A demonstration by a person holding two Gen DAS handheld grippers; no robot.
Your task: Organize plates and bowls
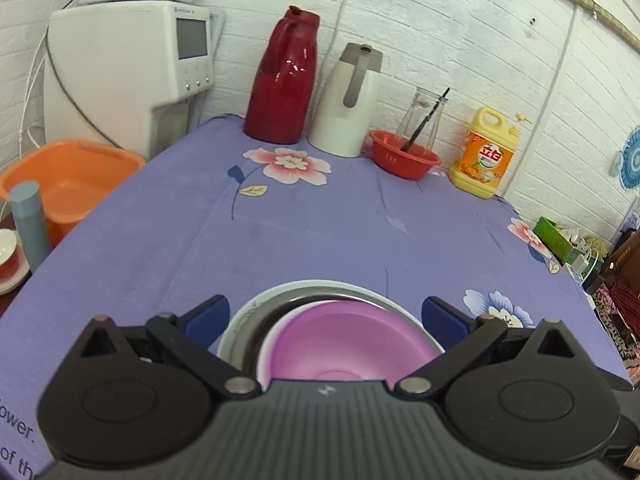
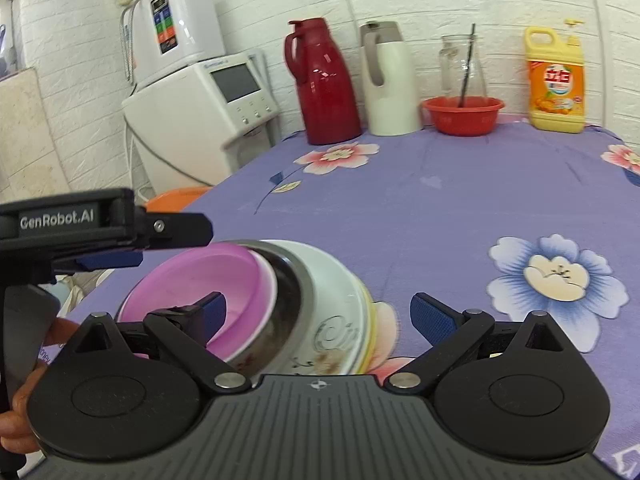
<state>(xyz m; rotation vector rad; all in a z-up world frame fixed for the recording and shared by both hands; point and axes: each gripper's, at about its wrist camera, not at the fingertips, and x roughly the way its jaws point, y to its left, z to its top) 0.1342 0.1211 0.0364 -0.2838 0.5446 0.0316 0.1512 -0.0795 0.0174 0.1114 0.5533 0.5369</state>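
Note:
A nested stack sits on the purple floral tablecloth (image 1: pixel 320 232) near its front edge. A pink bowl (image 1: pixel 352 344) lies inside a steel bowl (image 1: pixel 276 312), which lies inside a white patterned bowl (image 2: pixel 340 320) on a yellow-rimmed plate (image 2: pixel 372 332). My left gripper (image 1: pixel 326 316) is open, its jaws standing wide on either side of the stack. My right gripper (image 2: pixel 316 312) is open and empty over the stack's near side, its left finger over the pink bowl (image 2: pixel 200 280). The left gripper body (image 2: pixel 80 224) shows at the left of the right wrist view.
Along the back wall stand a red thermos (image 1: pixel 284 80), a white thermos (image 1: pixel 348 104), a red basket with a glass jar (image 1: pixel 404 156) and a yellow detergent bottle (image 1: pixel 484 156). An orange basin (image 1: pixel 68 184) and water dispenser (image 1: pixel 128 72) are off the table's left.

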